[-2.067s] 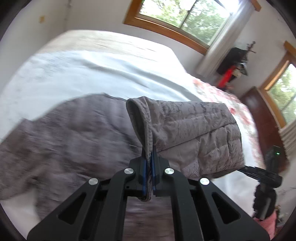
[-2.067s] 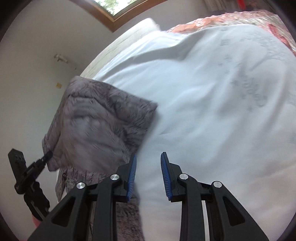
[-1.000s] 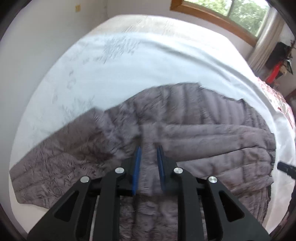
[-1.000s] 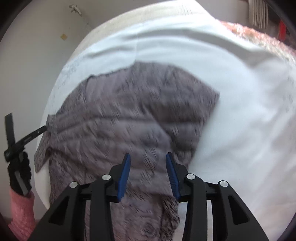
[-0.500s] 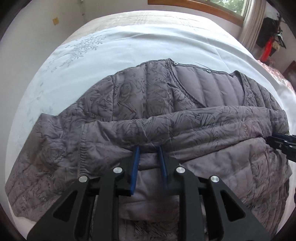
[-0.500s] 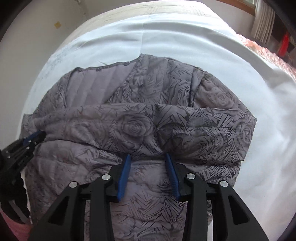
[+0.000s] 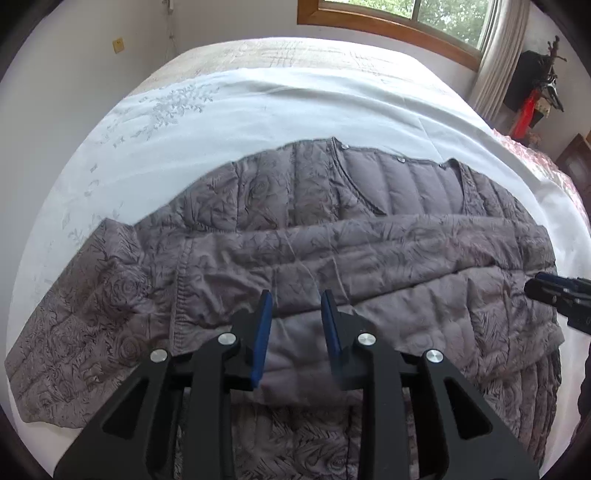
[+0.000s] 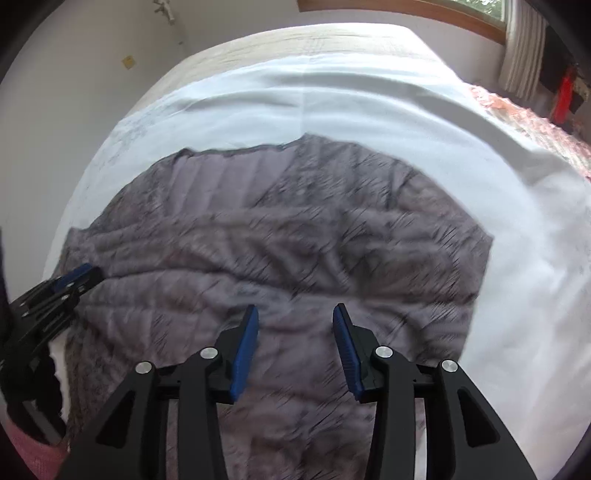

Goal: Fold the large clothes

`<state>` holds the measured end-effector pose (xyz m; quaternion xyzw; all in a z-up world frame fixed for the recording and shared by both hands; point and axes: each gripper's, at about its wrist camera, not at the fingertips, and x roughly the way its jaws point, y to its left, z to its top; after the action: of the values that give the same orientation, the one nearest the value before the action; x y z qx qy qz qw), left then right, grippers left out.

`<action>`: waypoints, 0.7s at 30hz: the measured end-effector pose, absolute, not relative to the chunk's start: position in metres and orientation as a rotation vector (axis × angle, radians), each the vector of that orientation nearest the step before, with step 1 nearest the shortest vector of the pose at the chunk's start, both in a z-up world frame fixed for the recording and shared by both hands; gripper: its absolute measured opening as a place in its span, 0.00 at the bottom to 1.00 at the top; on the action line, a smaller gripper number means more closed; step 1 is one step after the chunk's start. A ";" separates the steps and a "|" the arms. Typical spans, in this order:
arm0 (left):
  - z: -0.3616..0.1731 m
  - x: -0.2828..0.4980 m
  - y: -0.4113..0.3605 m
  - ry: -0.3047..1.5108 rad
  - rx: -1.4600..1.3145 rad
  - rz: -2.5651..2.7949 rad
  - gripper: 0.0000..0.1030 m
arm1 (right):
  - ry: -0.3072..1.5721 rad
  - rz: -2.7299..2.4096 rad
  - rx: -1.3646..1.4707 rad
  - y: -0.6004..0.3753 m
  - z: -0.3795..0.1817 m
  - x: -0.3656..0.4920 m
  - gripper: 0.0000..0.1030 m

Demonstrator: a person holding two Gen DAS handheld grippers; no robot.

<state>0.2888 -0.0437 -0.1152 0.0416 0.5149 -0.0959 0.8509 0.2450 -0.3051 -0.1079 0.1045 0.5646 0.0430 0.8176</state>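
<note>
A grey quilted jacket (image 7: pixel 332 229) with a rose pattern lies spread on the white bed sheet (image 7: pixel 221 122), neckline at the far side. One sleeve (image 7: pixel 369 251) lies folded across its body. The other sleeve (image 7: pixel 85 314) stretches out to the left. My left gripper (image 7: pixel 296 306) is open and empty just above the folded sleeve's near edge. My right gripper (image 8: pixel 295 325) is open and empty over the jacket (image 8: pixel 295 240); that view is blurred. Each gripper shows at the other view's edge: the right gripper (image 7: pixel 554 291) and the left gripper (image 8: pixel 70 280).
The bed (image 7: pixel 314 55) runs back to a wall with a wood-framed window (image 7: pixel 388 18) and curtain (image 7: pixel 495 55). A floral quilt (image 8: pixel 524 118) lies at the bed's right side. A wall (image 7: pixel 92 55) borders the left.
My left gripper was shut on a sleeve and held it up; it laid the sleeve across the jacket and opened. Both grippers have drawn back a little from the jacket.
</note>
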 end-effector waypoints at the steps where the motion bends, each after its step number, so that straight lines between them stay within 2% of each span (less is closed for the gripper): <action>1: -0.118 0.288 -0.044 1.092 0.090 -0.205 0.26 | 1.217 0.087 0.214 -0.303 -0.112 0.244 0.41; 9: -0.143 0.290 -0.042 1.115 0.113 -0.207 0.28 | 1.236 0.073 0.205 -0.300 -0.140 0.245 0.42; 18: -0.143 0.291 -0.042 1.121 0.104 -0.207 0.28 | 1.246 0.082 0.216 -0.301 -0.135 0.247 0.42; 20: -0.135 0.290 -0.039 1.120 0.095 -0.197 0.29 | 1.220 0.092 0.228 -0.300 -0.121 0.244 0.44; 21: -0.130 0.287 -0.036 1.111 0.093 -0.193 0.29 | 1.204 0.093 0.221 -0.299 -0.115 0.242 0.48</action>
<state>0.2872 -0.0359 -0.1301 0.0440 0.5264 -0.0913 0.8442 0.2417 -0.2988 -0.1150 0.1039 0.5649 0.0436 0.8174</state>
